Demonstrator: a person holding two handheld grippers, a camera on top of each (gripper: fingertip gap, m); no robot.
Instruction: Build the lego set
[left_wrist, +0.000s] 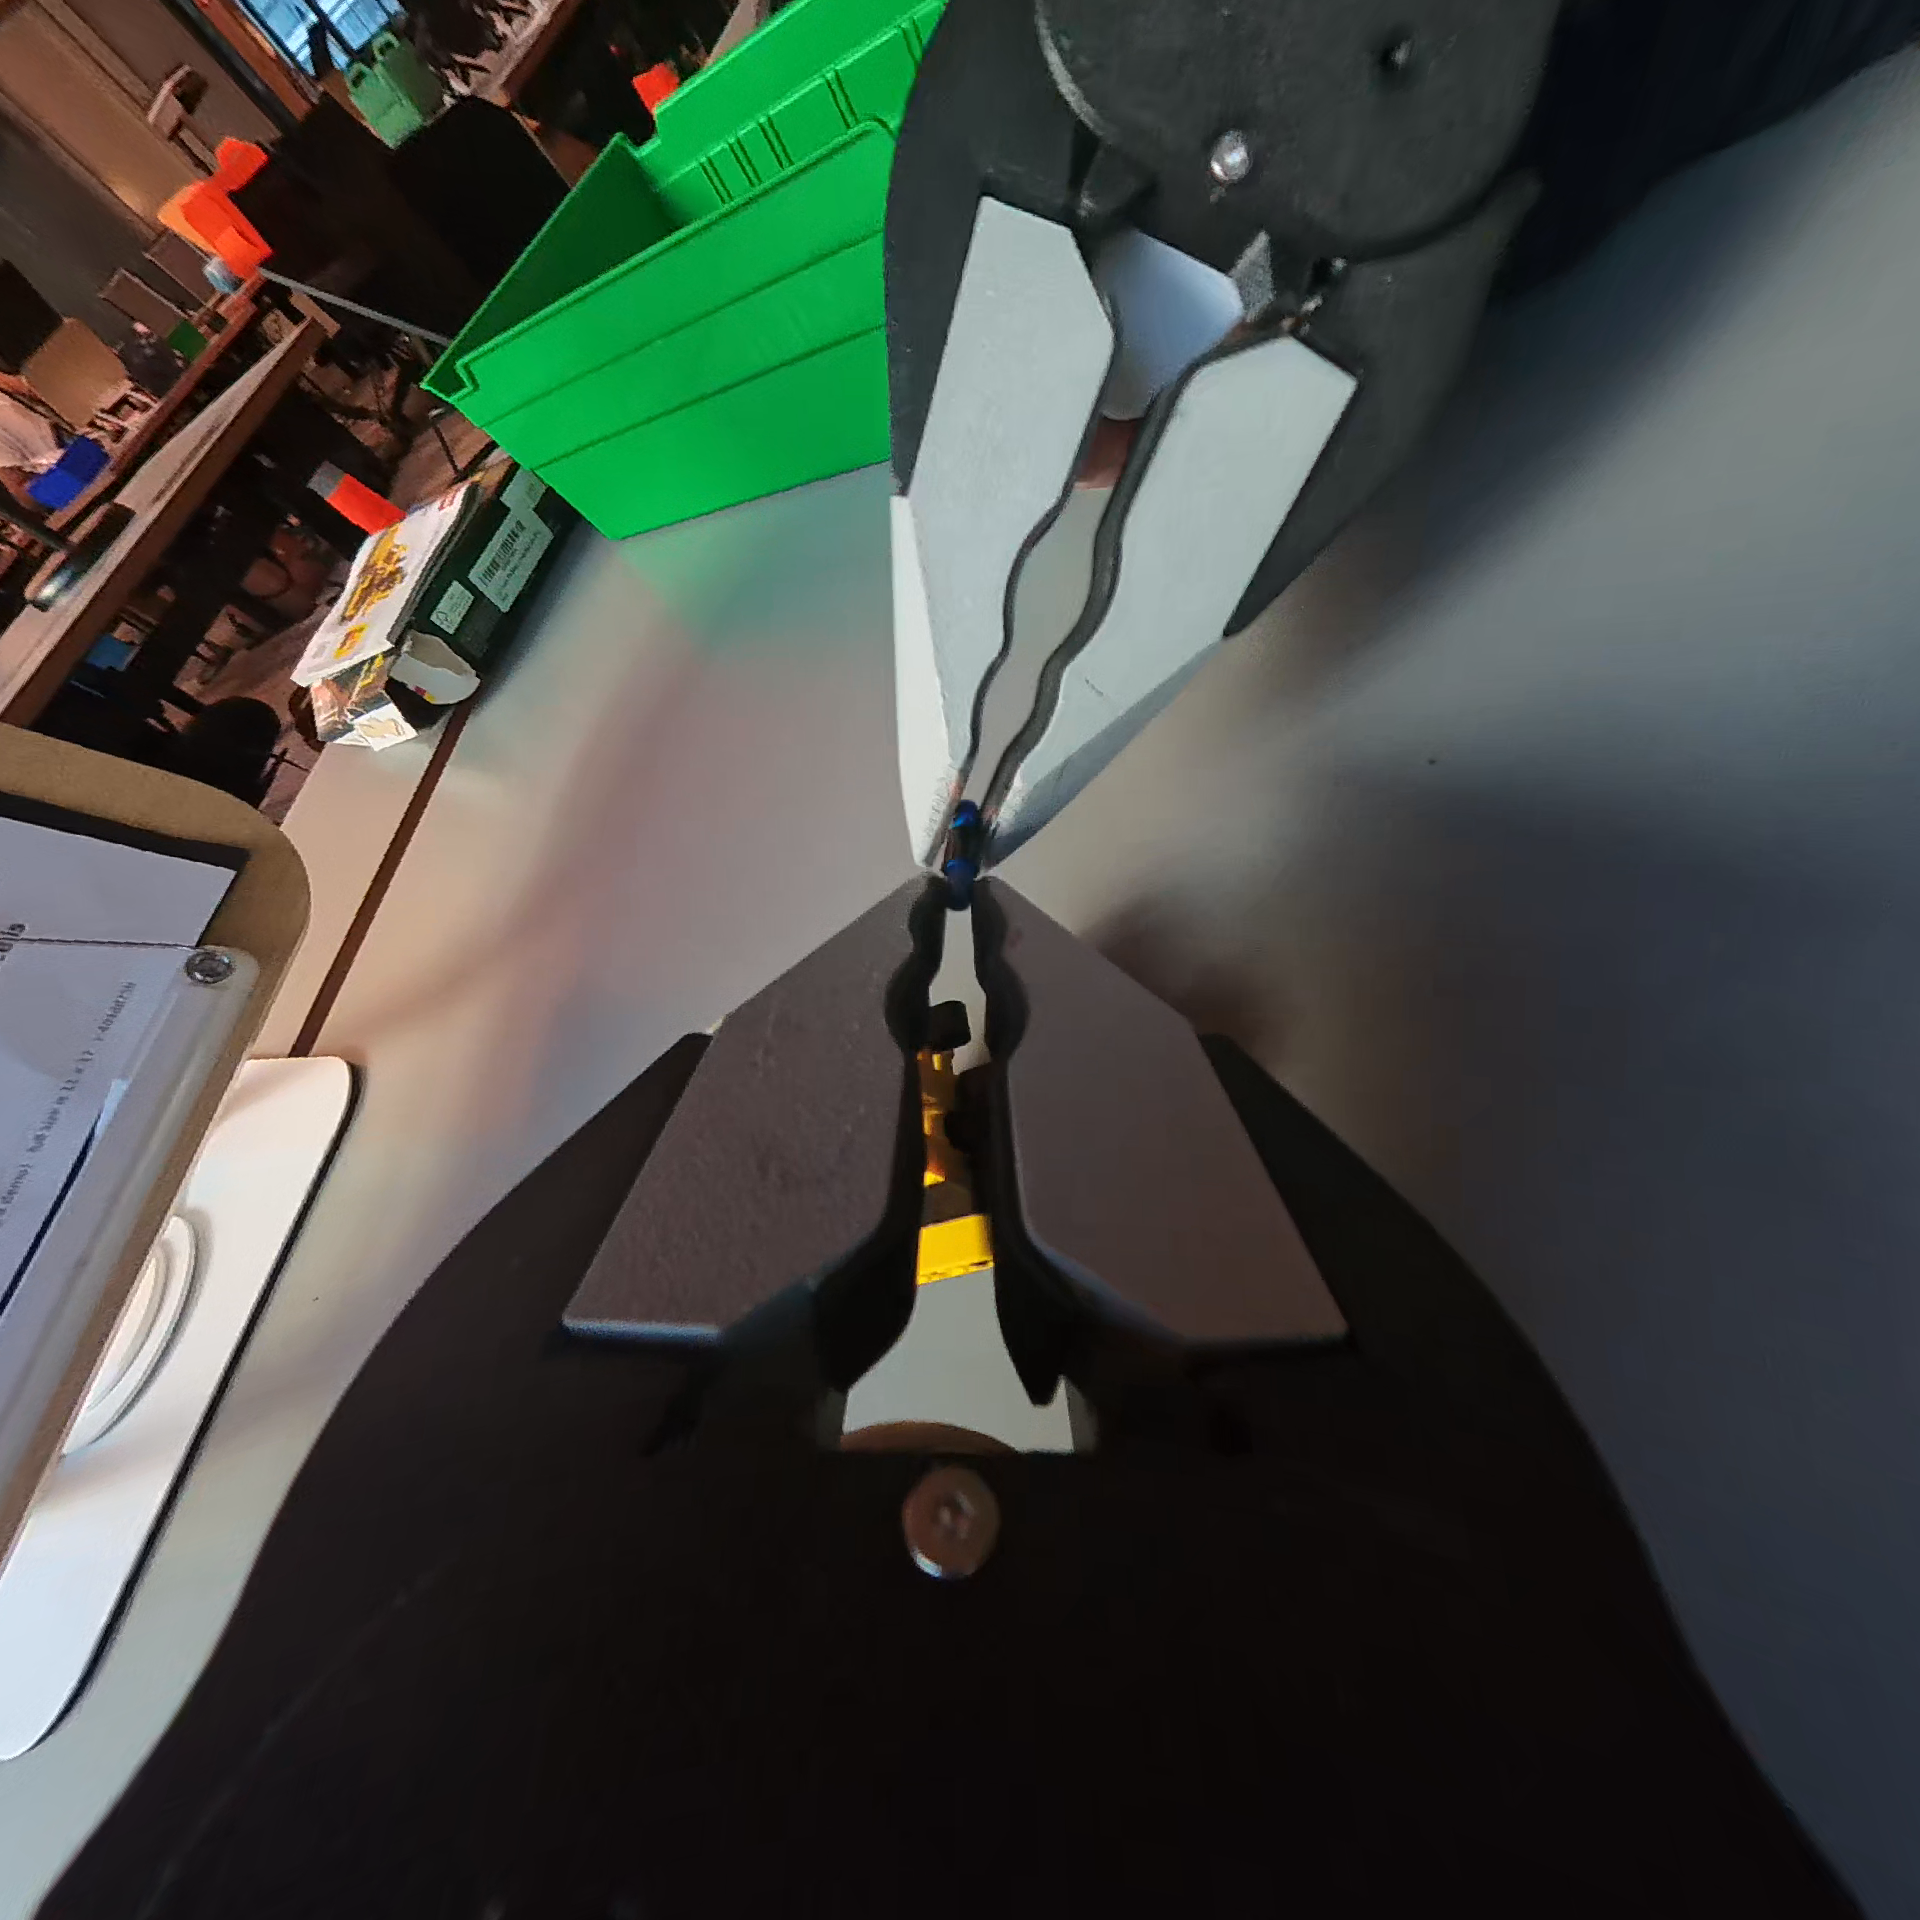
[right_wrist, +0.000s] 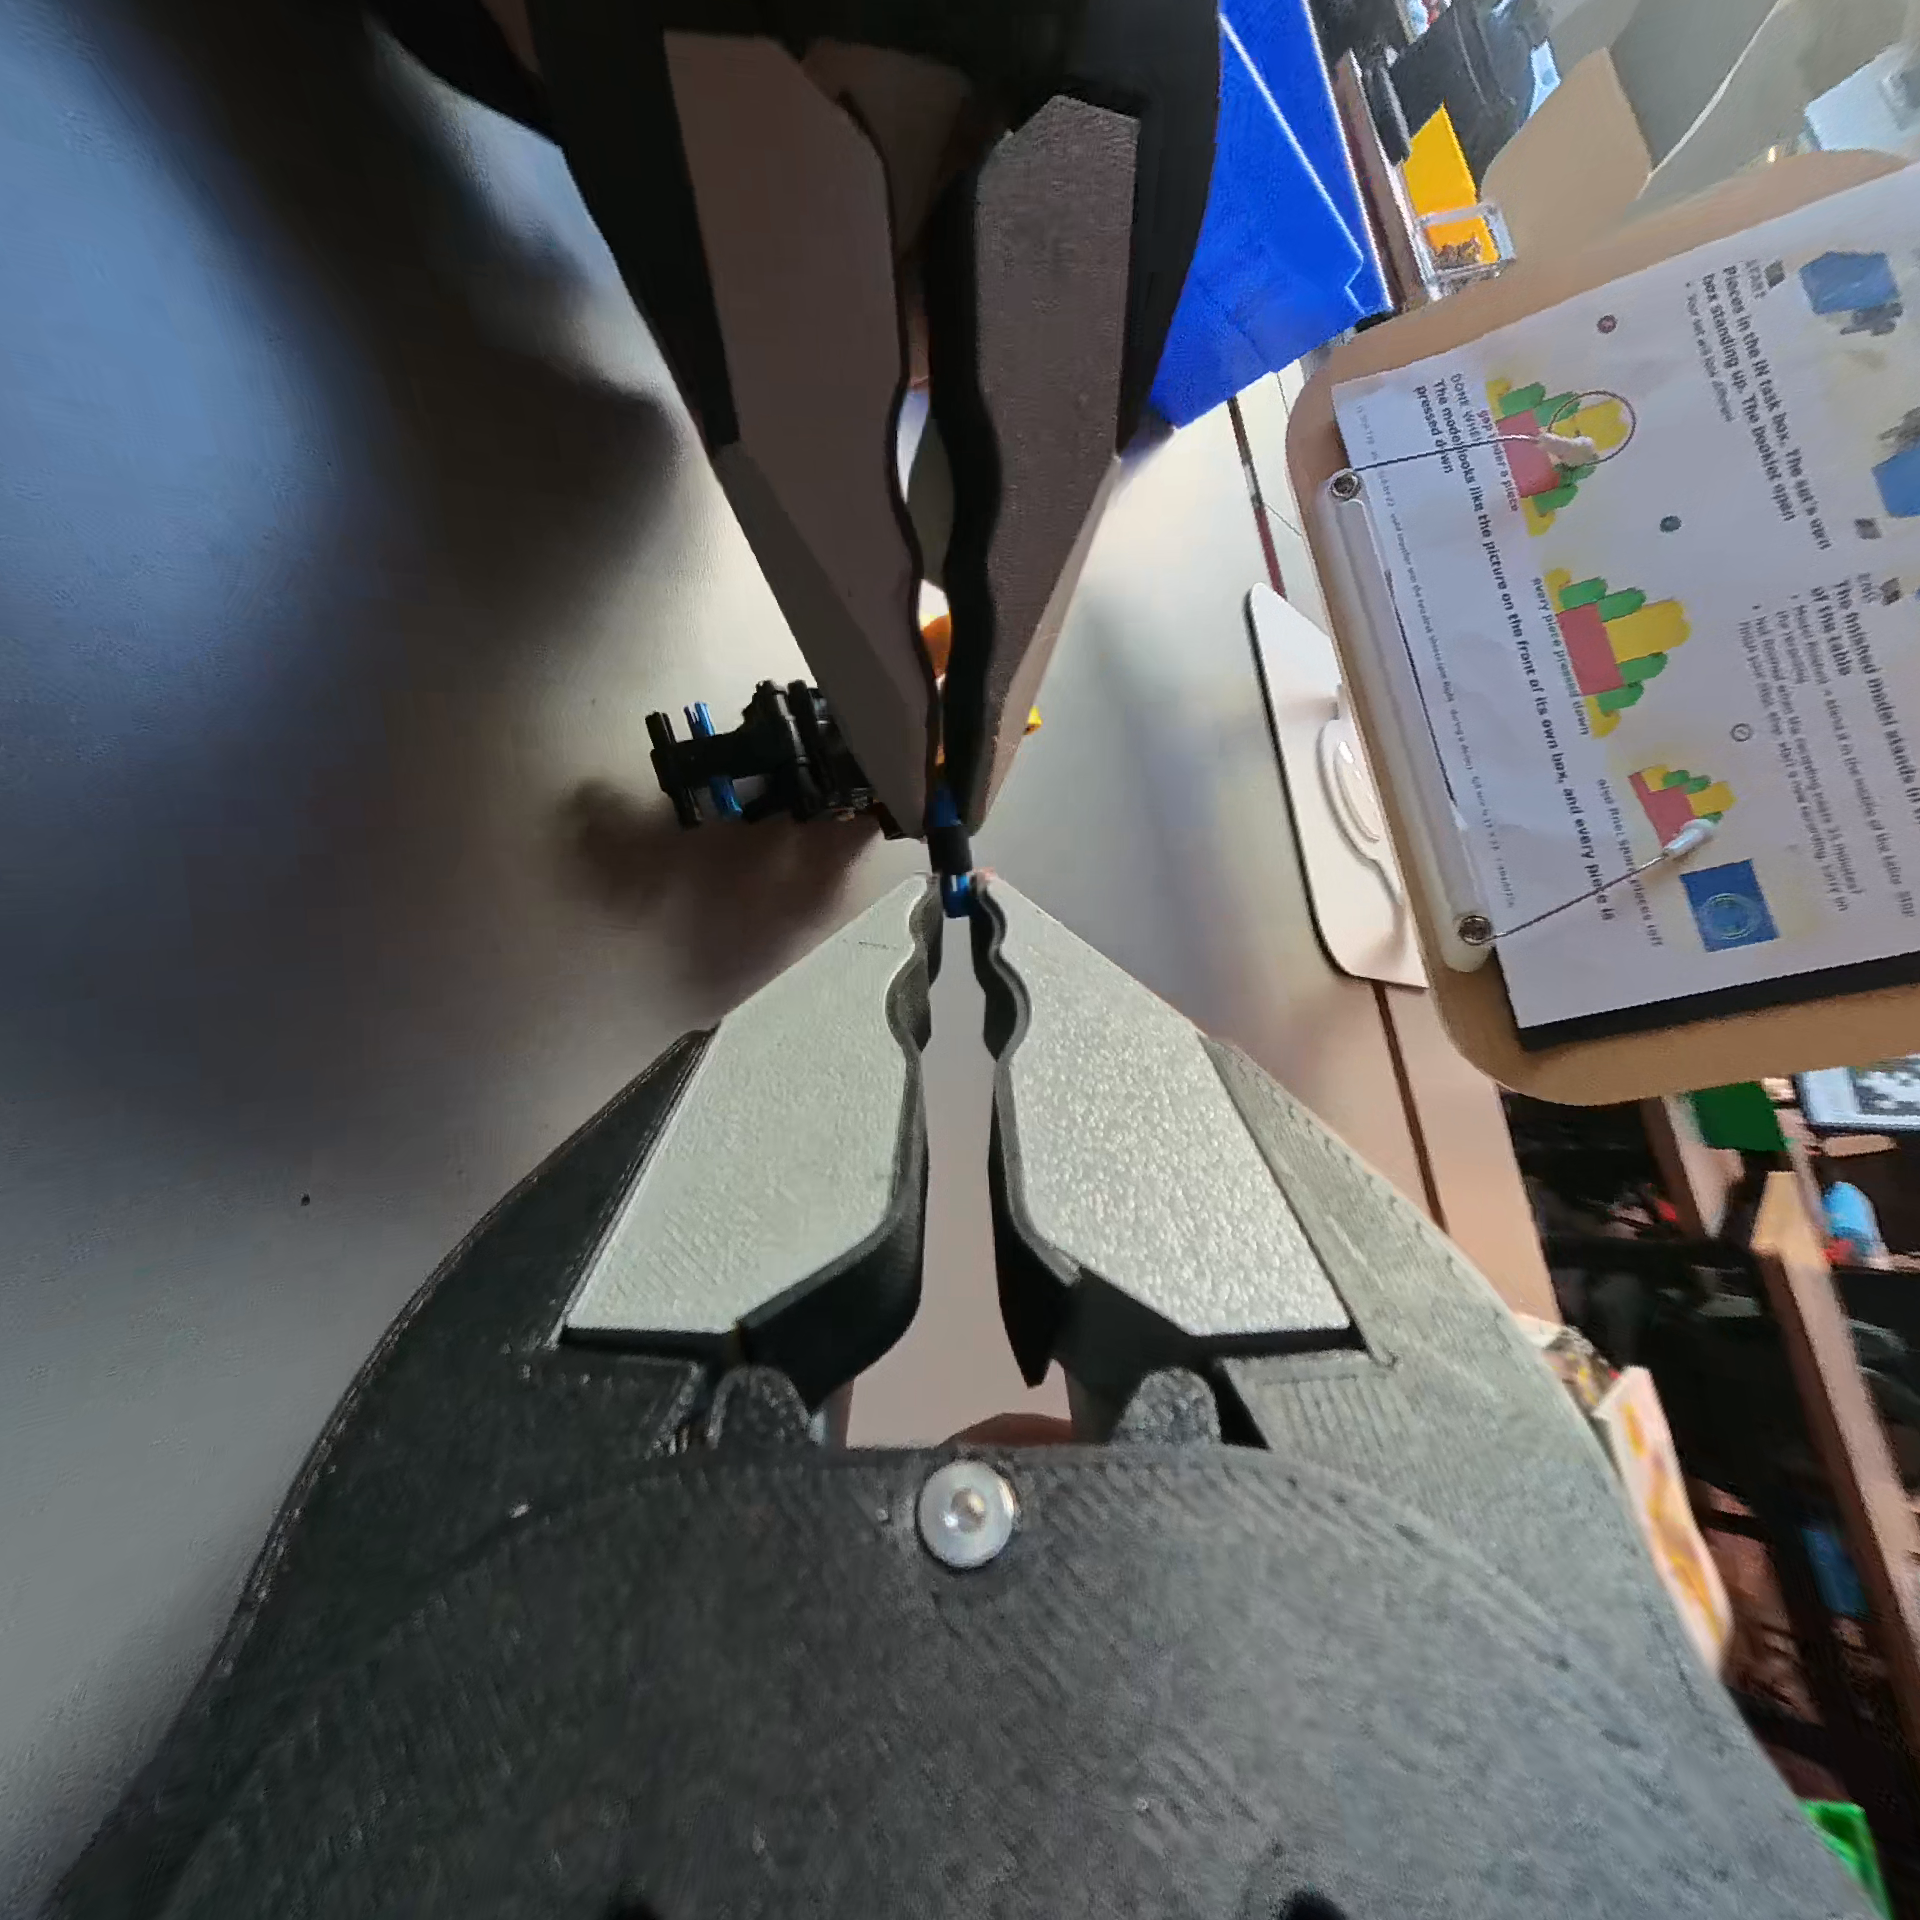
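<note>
My left gripper (left_wrist: 956, 902) is shut on a yellow and black lego assembly (left_wrist: 943, 1132) that sits between its dark fingers. In the right wrist view the assembly's black end (right_wrist: 748, 764), with blue pins in it, sticks out beside the left gripper (right_wrist: 940, 816). My right gripper (right_wrist: 956, 902), with grey fingers, is shut on a small blue pin (right_wrist: 954, 891). It comes from above in the left wrist view (left_wrist: 961, 847). The two grippers meet tip to tip above the table, and the blue pin (left_wrist: 961, 829) touches the assembly's black tip. The joint itself is hidden.
A green bin (left_wrist: 675, 364) stands at the table's far side, with the lego box and booklet (left_wrist: 416, 592) beside it. A board with an instruction sheet (right_wrist: 1662, 623) stands on a white base (right_wrist: 1340, 790). A blue bin (right_wrist: 1268, 260) is behind it. The grey table (left_wrist: 1558, 935) lies below. Less than 4 cm separates the two grippers' tips.
</note>
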